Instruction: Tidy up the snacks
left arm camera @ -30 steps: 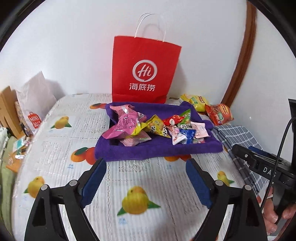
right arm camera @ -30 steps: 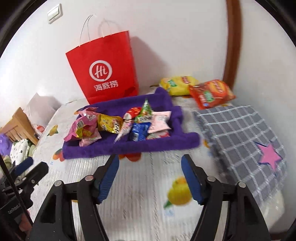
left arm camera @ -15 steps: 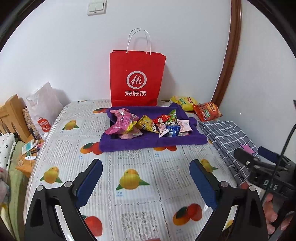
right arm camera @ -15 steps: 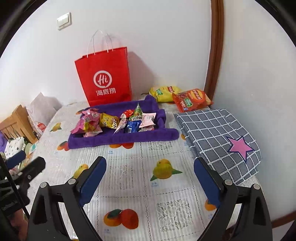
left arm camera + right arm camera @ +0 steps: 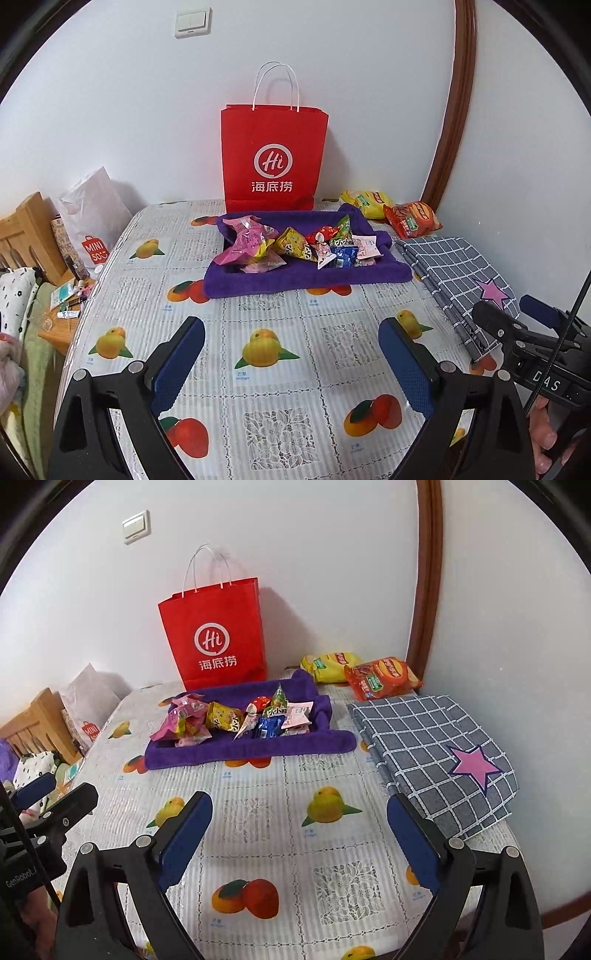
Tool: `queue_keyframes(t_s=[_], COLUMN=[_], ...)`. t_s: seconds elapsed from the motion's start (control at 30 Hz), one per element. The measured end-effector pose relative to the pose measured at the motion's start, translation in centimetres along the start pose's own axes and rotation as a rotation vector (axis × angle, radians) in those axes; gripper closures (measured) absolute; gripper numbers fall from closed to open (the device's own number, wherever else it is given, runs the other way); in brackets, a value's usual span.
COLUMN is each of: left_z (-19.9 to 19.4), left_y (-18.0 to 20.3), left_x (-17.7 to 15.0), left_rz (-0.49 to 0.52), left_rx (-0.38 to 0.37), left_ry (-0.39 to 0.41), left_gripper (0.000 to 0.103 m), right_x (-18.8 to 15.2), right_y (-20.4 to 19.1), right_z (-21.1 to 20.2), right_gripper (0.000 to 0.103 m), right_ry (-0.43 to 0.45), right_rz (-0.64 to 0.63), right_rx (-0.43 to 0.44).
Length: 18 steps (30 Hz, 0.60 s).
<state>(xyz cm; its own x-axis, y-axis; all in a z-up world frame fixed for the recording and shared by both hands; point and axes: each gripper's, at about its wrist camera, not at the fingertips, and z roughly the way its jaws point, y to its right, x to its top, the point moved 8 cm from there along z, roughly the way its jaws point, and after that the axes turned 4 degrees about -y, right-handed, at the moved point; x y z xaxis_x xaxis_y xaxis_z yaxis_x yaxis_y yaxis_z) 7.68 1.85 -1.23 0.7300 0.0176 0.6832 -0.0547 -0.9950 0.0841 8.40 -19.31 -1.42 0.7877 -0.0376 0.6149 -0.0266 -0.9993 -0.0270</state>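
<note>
Several small snack packets (image 5: 295, 245) (image 5: 236, 718) lie heaped in a purple cloth tray (image 5: 306, 278) (image 5: 251, 753) at the far middle of the table. A yellow chip bag (image 5: 365, 201) (image 5: 328, 664) and a red chip bag (image 5: 412, 218) (image 5: 380, 677) lie by the wall behind it. My left gripper (image 5: 291, 347) hangs open over the near tablecloth, nothing between its blue pads. My right gripper (image 5: 299, 823) is open too, well short of the tray, and also shows at the right edge (image 5: 517, 325) of the left wrist view.
A red paper bag (image 5: 273, 158) (image 5: 218, 635) stands against the wall behind the tray. A folded grey checked cloth (image 5: 454, 269) (image 5: 432, 753) with a pink star lies at the right. A white shopping bag (image 5: 92, 221) and wooden furniture (image 5: 26, 236) sit off the table's left edge.
Both grippers have drawn back and up from the tray, which now looks smaller and farther. Both pairs of jaws stand wider than a second ago.
</note>
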Motion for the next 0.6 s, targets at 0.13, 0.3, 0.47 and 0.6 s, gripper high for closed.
queue_keyframes(t_s=[0.13, 0.3, 0.47, 0.6], left_z=[-0.1, -0.3, -0.5, -0.5], left_y=[0.1, -0.1, -0.1, -0.1], left_x=[0.1, 0.1, 0.1, 0.1], left_rz=[0.0, -0.003, -0.006, -0.005], left_rx=[0.0, 0.004, 0.005, 0.004], left_ry=[0.003, 0.006, 0.007, 0.006], left_gripper=[0.008, 0.008, 0.008, 0.008], right_x=[0.1, 0.2, 0.2, 0.2], right_y=[-0.1, -0.3, -0.4, -0.4], right_z=[-0.4, -0.9, -1.2, -1.4], right_gripper=[0.008, 0.008, 0.008, 0.008], right_ry=[0.007, 0.02, 0.027, 0.03], right_rz=[0.002, -0.002, 0.0, -0.002], right_rx=[0.007, 0.012, 0.017, 0.017])
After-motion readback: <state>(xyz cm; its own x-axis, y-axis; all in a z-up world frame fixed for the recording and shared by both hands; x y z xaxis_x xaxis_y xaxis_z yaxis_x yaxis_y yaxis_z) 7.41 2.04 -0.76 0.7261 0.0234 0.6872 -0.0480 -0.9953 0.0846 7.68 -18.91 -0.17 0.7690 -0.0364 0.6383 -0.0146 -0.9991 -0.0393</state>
